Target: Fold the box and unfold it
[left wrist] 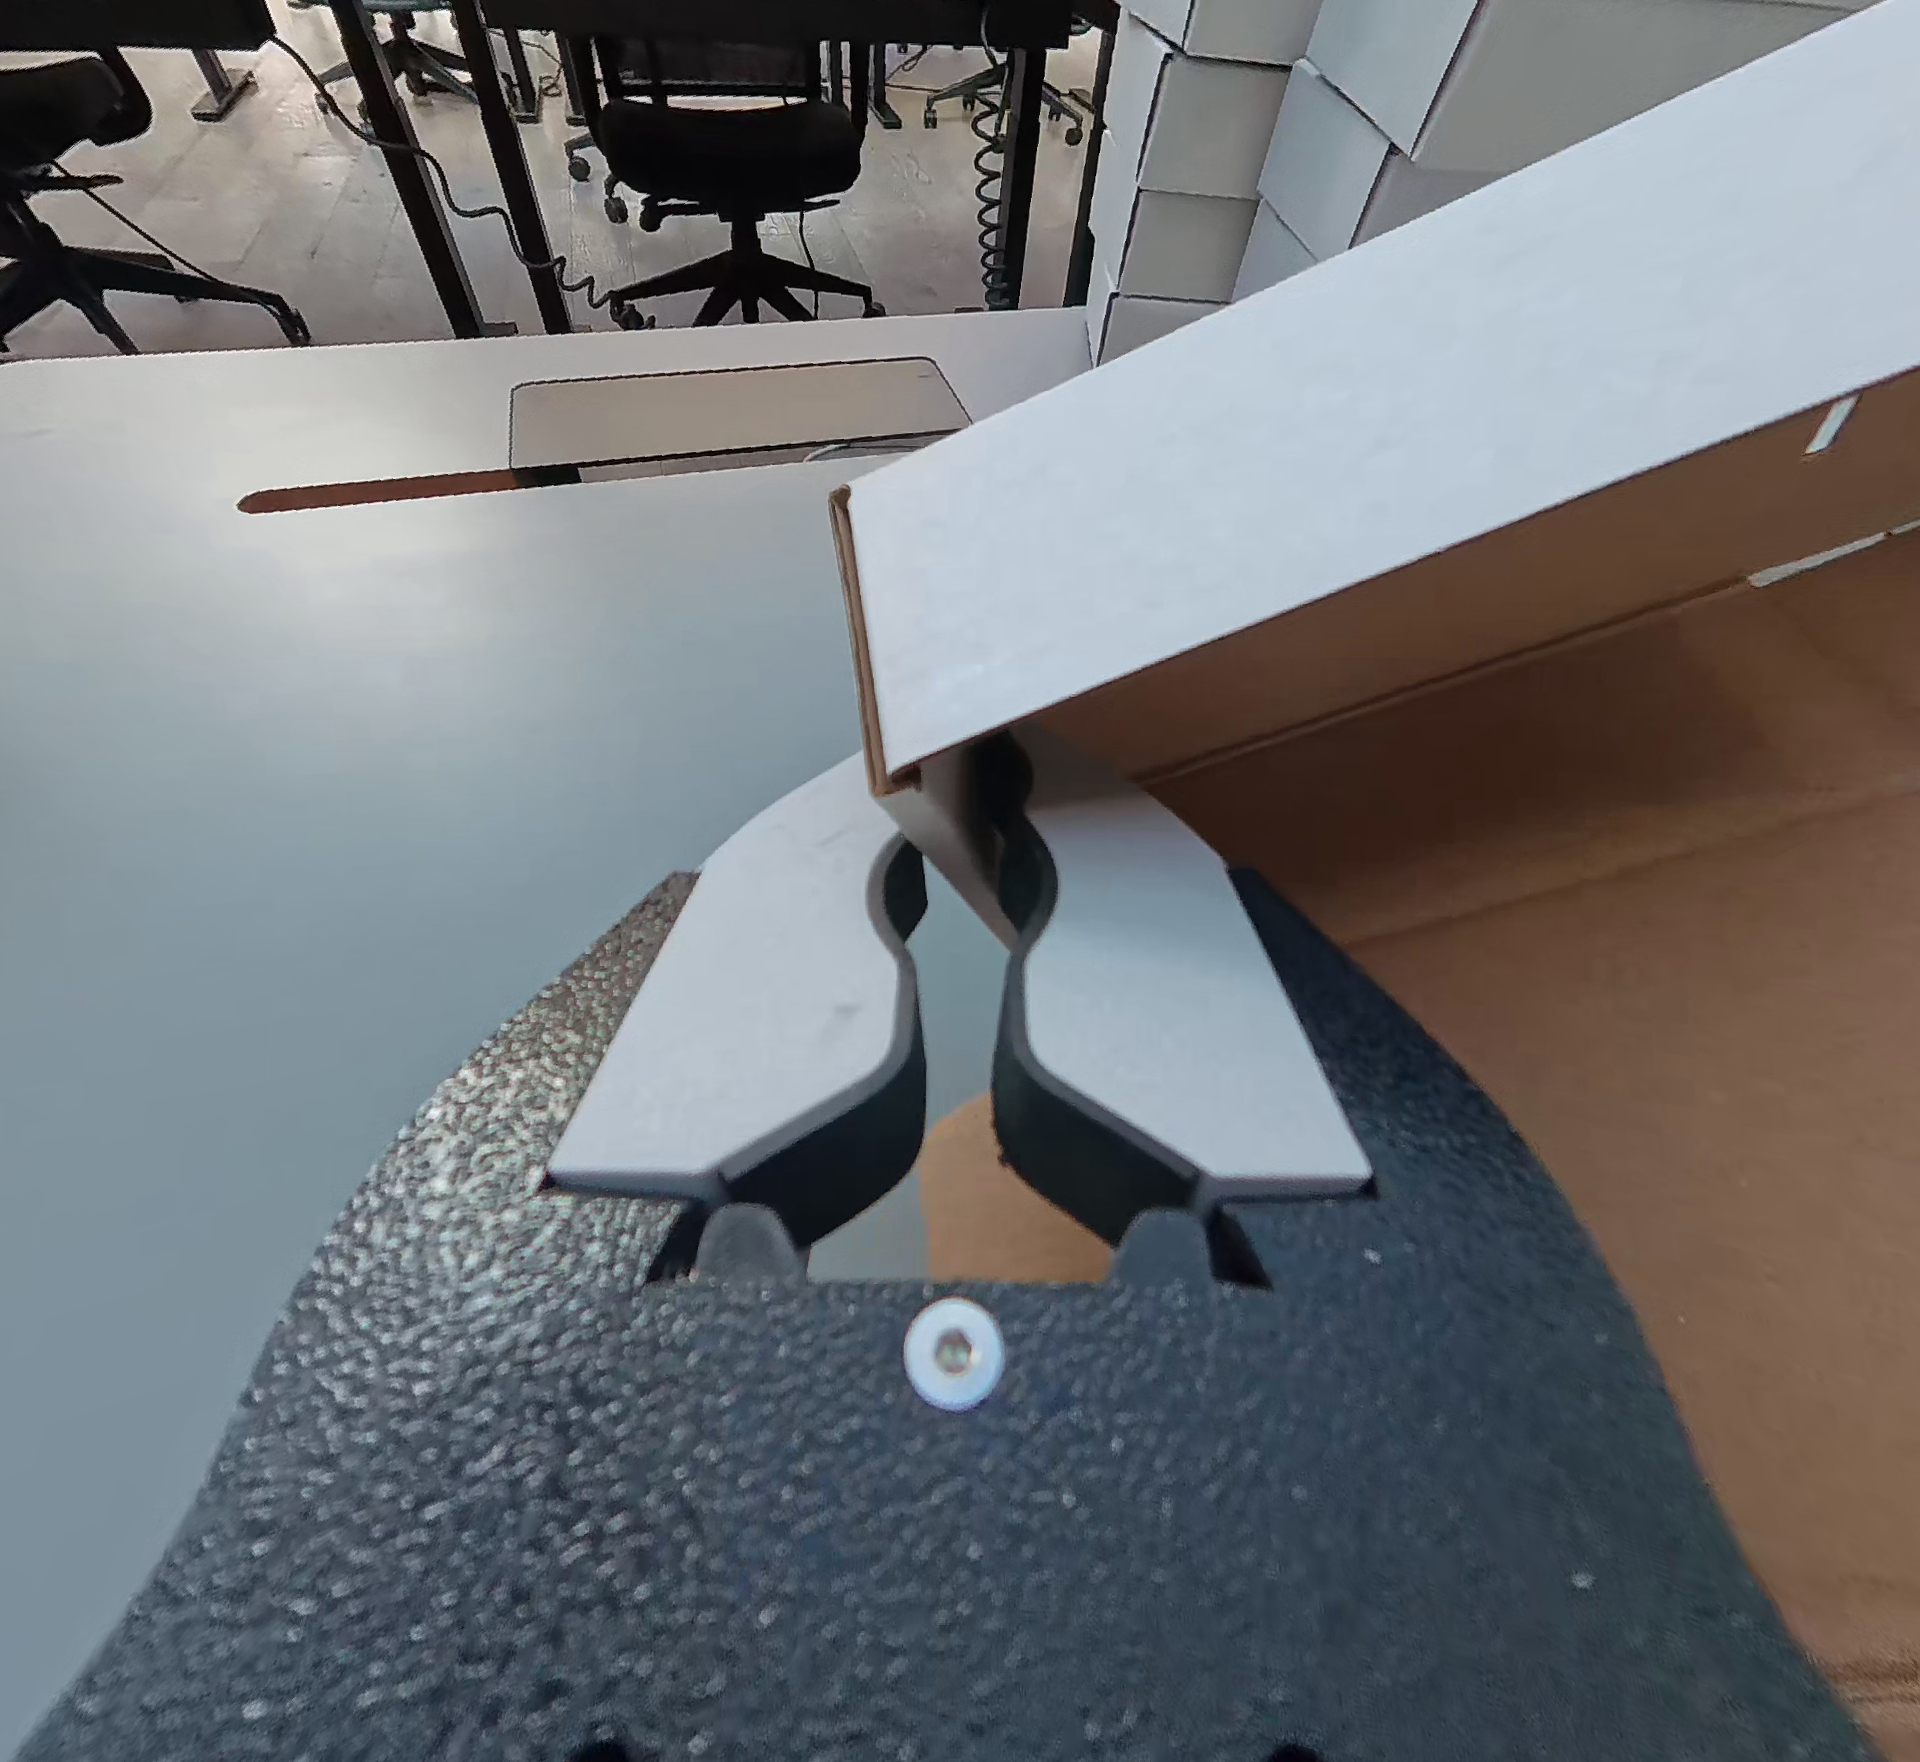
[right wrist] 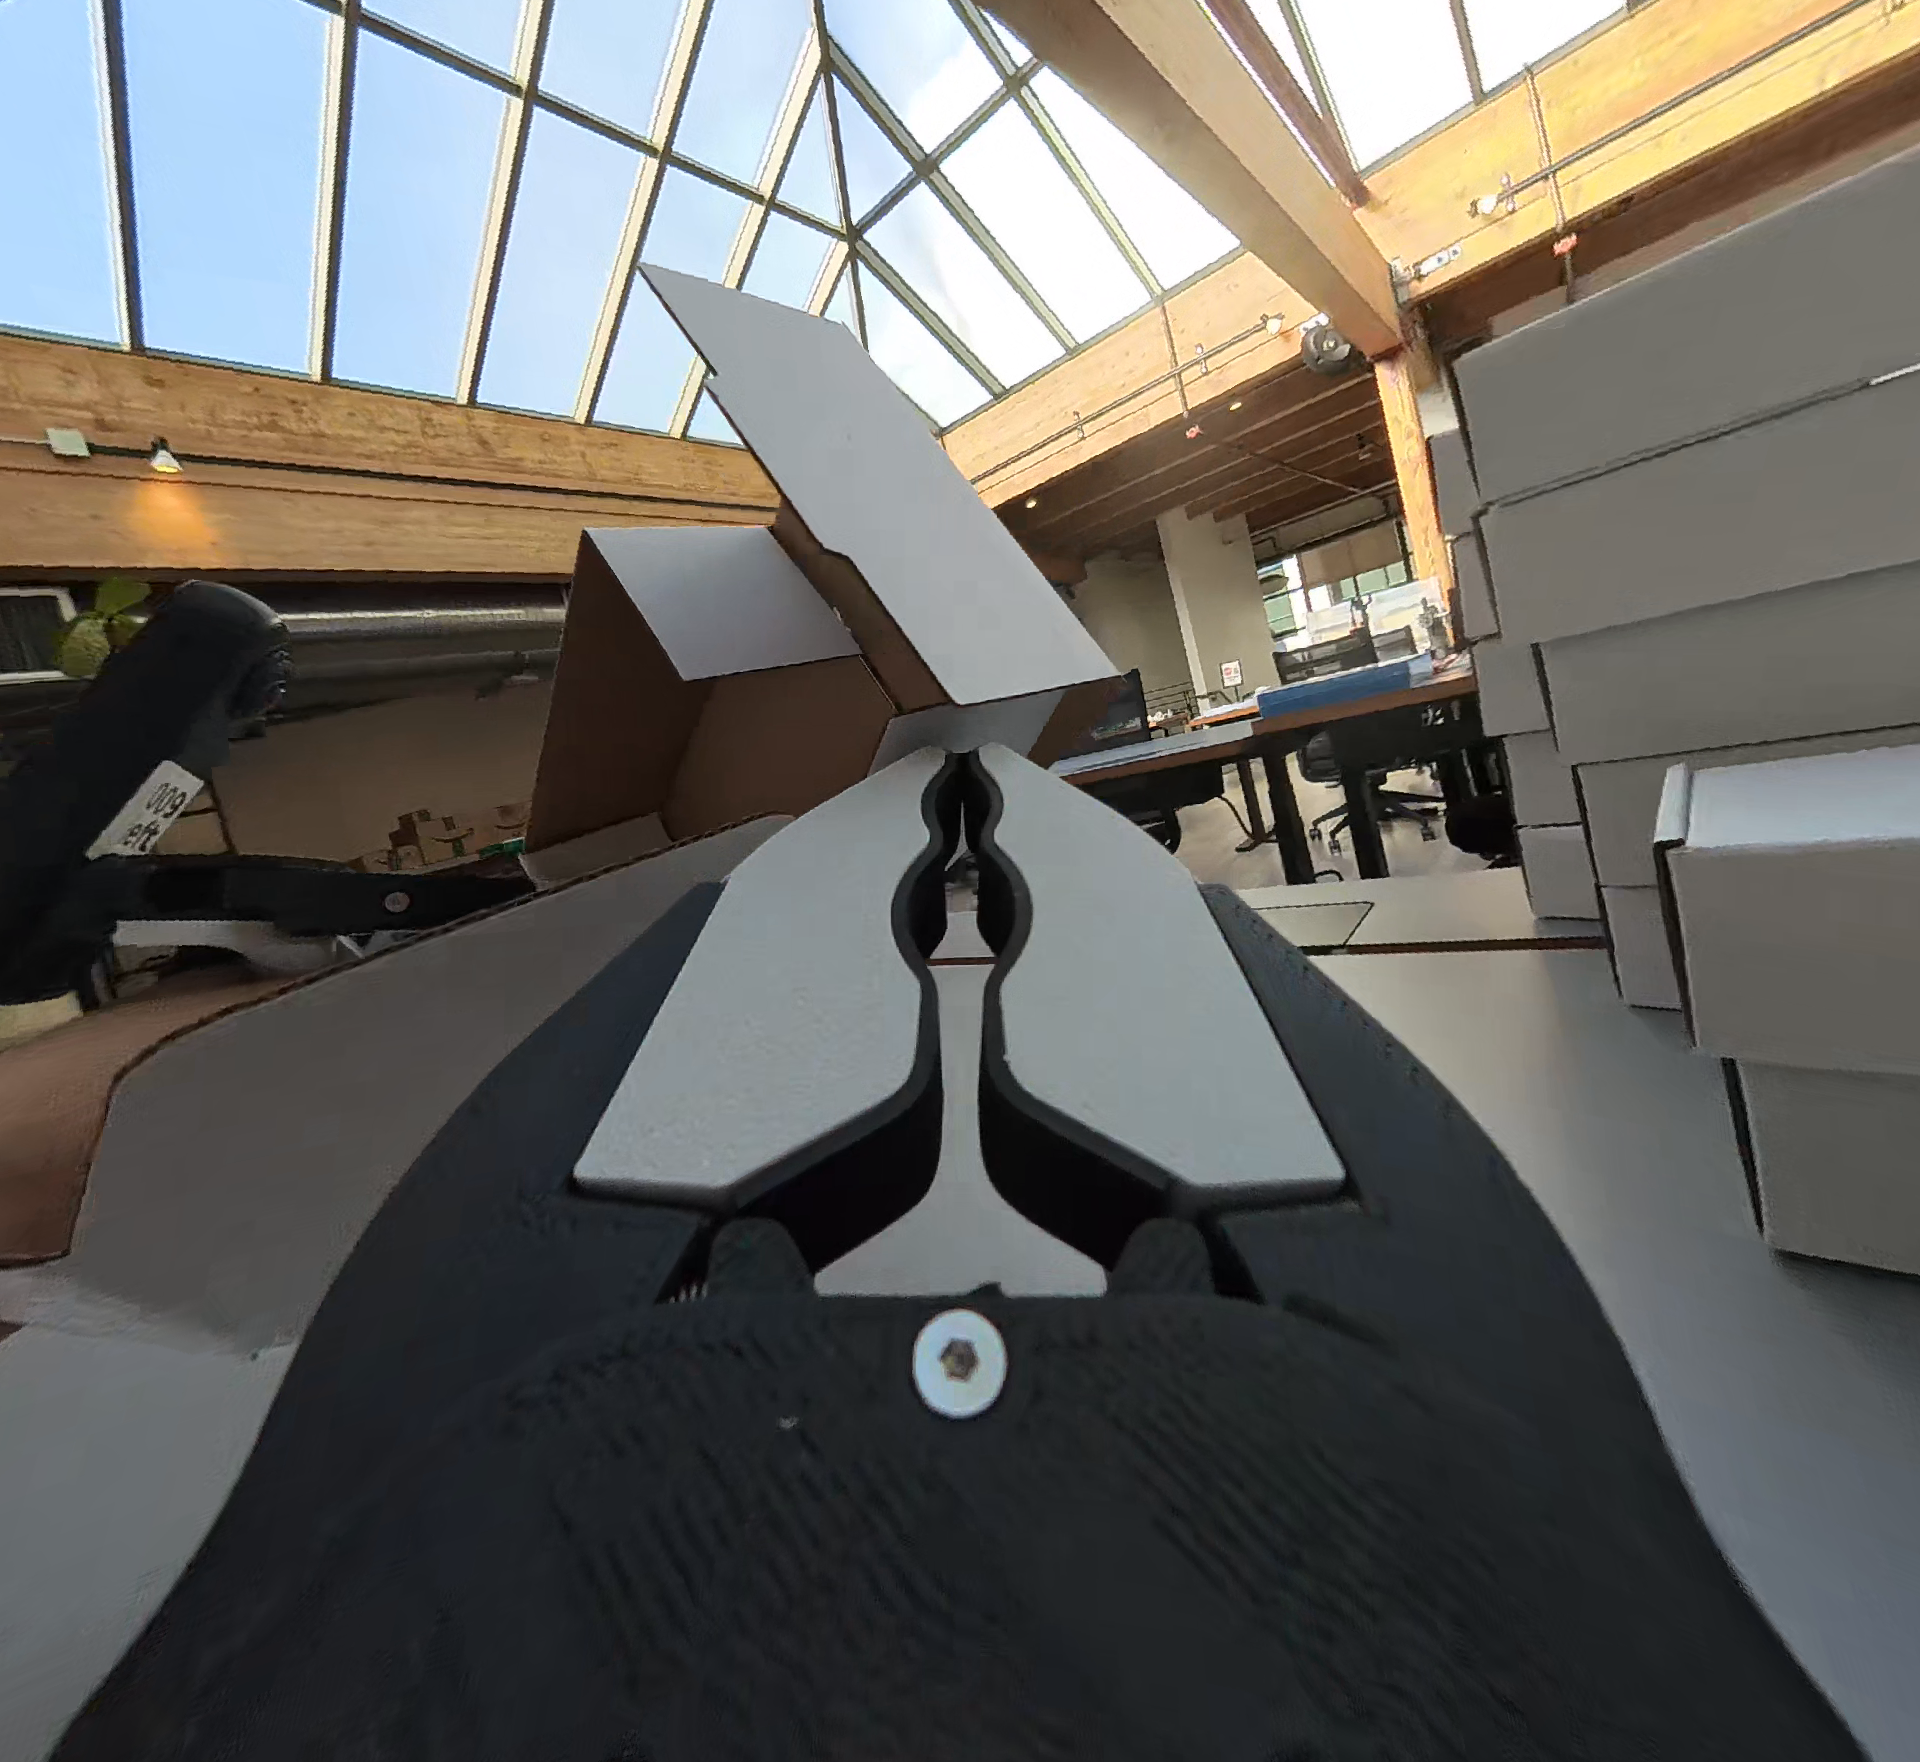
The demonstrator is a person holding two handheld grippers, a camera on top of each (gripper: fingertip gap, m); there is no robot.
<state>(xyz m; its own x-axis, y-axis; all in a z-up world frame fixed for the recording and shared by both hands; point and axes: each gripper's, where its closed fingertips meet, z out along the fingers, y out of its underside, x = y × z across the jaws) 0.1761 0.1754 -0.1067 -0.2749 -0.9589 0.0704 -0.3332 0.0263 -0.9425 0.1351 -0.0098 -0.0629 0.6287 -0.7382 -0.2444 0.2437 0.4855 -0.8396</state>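
Clearly the box (left wrist: 1351, 507) is only part-formed: a white-outside, brown-inside cardboard mailer whose base lies on the grey bench (left wrist: 364, 725), with one long double-walled side panel raised and tilted over the brown interior. In the left wrist view the left tool (left wrist: 977, 839) has its fingers drawn narrow around a thin white flap at the near corner of that panel, pinching the cardboard between the tips. In the right wrist view the right tool (right wrist: 964, 762) is likewise nearly closed, its tips nipping the lower edge of a white flap (right wrist: 883, 507) that stands up at a slant, with a folded side wall and the brown inside just behind it. The left tool's black body shows farther off at the left of that view.

Judging from this, the work is mid-fold, with walls up but not locked. The chief risk is the slender grip: each tool holds only an edge of thin board, so a pull off the crease line could slide the flap out or crumple the corner. If the two tools move unevenly, the raised panel may twist and spring back flat, or the base could skid on the smooth bench.

Beyond, a stack of finished white boxes (left wrist: 1455, 50) stands close on the right, near enough to be knocked by a swinging flap. Desks and office chairs (left wrist: 727, 154) sit well behind.
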